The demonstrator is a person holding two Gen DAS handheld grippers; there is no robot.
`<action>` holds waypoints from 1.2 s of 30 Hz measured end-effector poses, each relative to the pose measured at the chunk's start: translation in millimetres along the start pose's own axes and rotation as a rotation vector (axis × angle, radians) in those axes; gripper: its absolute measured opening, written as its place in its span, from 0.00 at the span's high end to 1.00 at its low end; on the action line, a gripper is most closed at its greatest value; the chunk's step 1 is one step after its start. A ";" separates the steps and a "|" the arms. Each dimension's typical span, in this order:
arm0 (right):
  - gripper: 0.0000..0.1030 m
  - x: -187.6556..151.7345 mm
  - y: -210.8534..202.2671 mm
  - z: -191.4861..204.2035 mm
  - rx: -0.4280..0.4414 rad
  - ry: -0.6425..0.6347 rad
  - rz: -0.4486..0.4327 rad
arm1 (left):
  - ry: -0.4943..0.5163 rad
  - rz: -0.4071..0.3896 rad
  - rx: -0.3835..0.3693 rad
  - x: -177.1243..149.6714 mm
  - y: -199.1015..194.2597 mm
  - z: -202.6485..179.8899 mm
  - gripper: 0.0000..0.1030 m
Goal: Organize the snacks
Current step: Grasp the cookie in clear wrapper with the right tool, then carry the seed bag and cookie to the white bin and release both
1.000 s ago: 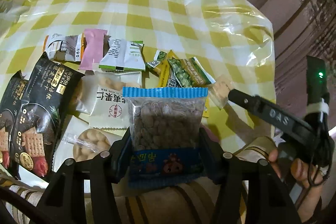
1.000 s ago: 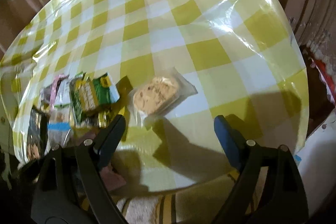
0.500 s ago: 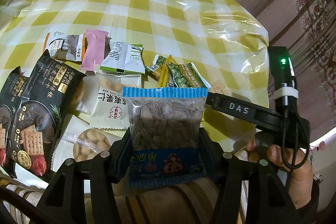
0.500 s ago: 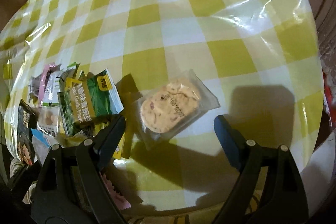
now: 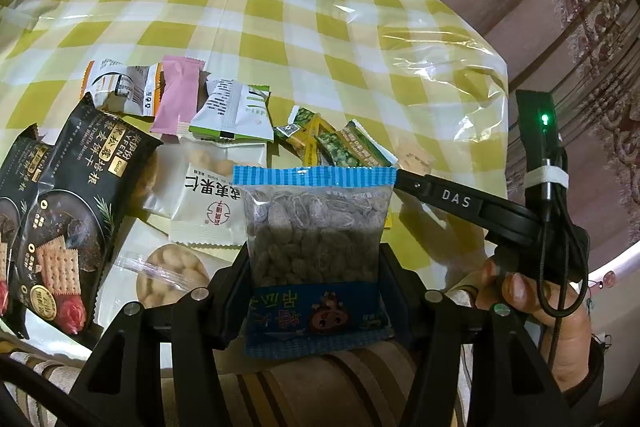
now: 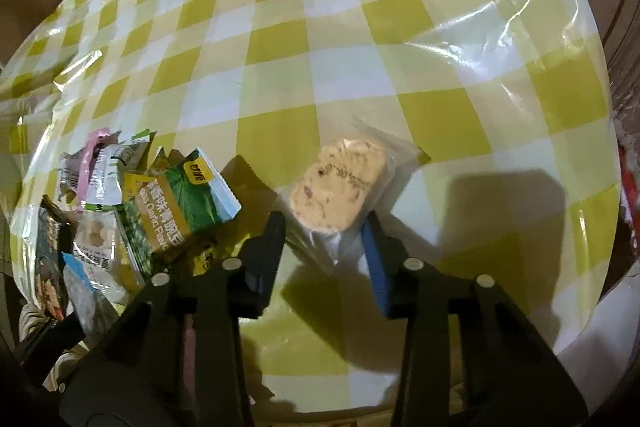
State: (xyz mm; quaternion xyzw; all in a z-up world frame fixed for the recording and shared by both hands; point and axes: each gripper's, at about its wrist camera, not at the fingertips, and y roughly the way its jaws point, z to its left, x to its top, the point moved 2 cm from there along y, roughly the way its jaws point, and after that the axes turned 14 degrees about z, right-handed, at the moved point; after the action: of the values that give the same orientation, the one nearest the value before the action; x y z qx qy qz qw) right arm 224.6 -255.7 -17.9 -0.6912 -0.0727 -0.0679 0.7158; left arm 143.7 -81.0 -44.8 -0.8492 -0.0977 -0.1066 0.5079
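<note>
My left gripper is shut on a clear seed packet with a blue top strip, held upright above the table's near edge. In the right wrist view a clear-wrapped round cookie lies on the yellow checked tablecloth. My right gripper straddles the cookie's near end. Its jaws are closing, and both pads meet the wrapper's sides. One black finger of that gripper reaches in from the right in the left wrist view, with a person's hand behind it.
A pile of snacks lies left of the cookie: two black cracker bags, a white nut packet, a pink packet and green pea packets. The table's edge runs close on the right. Striped fabric lies below.
The right gripper has moved in over the cookie and its jaws have narrowed from wide apart to the wrapper's sides. The left gripper and its seed packet have stayed put.
</note>
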 end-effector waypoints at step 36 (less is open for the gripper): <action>0.57 5.7 -6.2 -8.0 -0.029 0.079 -0.010 | 0.049 -0.065 0.006 -7.8 -9.7 -18.4 0.43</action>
State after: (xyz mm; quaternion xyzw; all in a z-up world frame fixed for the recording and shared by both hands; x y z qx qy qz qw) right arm 229.1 -263.9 -10.9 -0.6979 -0.0470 -0.0998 0.7076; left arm 132.1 -93.2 -30.3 -0.8411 -0.1131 -0.1437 0.5091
